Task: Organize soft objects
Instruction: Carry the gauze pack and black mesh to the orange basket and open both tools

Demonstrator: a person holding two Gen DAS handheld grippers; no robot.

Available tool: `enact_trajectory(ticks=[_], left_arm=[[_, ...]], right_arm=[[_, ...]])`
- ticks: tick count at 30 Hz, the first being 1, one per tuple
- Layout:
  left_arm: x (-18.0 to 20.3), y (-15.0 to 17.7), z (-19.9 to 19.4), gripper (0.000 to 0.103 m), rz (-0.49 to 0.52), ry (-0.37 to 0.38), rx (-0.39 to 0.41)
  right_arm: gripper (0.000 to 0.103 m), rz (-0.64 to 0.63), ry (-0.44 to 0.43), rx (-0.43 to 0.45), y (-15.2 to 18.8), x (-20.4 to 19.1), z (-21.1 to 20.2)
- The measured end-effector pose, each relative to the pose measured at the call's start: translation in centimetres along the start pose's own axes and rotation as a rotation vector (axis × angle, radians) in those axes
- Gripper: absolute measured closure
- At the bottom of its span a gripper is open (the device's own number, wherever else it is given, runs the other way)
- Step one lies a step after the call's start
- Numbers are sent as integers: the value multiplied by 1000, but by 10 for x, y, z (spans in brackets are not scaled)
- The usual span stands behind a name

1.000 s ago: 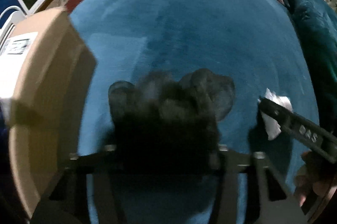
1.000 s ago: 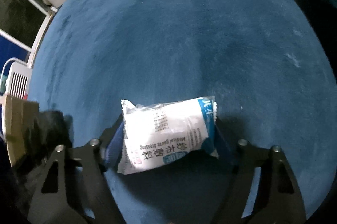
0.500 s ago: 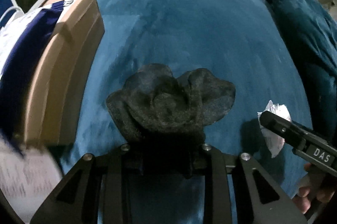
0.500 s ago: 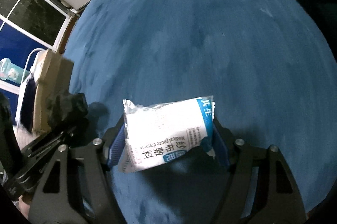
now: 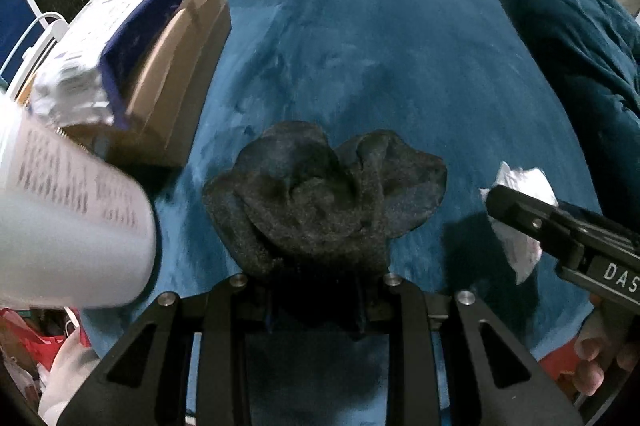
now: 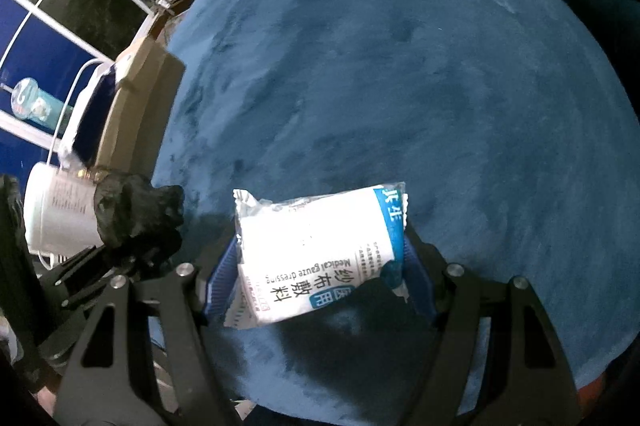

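With both loads pinched, carry level: left claw point(image 5: 316, 290) is clamped tight on the crumpled black fabric piece point(image 5: 324, 193), right claw point(image 6: 320, 266) grips the white-and-blue gauze dressing packet point(image 6: 316, 250), both above the blue plush bed cover point(image 5: 380, 45). Clear the rim of the brown cardboard box point(image 5: 176, 73) ahead-left before release; it holds navy-and-white fabric point(image 5: 120, 37).

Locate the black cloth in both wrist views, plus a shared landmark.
Left wrist: black cloth low centre, clamped in the left gripper.
Right wrist: black cloth at left edge, beside the gauze pack.
Shared landmark: cardboard box, on the left in both.
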State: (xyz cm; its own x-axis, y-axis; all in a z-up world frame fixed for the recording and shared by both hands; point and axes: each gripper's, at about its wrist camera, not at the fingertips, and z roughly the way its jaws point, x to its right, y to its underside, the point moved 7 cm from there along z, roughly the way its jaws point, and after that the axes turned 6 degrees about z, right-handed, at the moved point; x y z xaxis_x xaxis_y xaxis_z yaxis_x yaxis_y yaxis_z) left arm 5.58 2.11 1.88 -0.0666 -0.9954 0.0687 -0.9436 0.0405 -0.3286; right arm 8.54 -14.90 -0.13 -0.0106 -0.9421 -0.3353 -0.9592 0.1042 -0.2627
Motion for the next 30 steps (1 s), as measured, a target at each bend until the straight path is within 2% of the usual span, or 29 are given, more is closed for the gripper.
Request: enact_trajectory(ticks=[5,15,30], left_arm=[[-4,20,-15,75,-7,8,11],[-20,39,-46,75,-49,27,58],[-46,46,-109,75,-100,45,177]], right_arm=[[30,-37,-5,5,8,-17,-7],[30,-106,-10,14,24,-52,-28],[30,-212,-28,75,29,-108,-65]])
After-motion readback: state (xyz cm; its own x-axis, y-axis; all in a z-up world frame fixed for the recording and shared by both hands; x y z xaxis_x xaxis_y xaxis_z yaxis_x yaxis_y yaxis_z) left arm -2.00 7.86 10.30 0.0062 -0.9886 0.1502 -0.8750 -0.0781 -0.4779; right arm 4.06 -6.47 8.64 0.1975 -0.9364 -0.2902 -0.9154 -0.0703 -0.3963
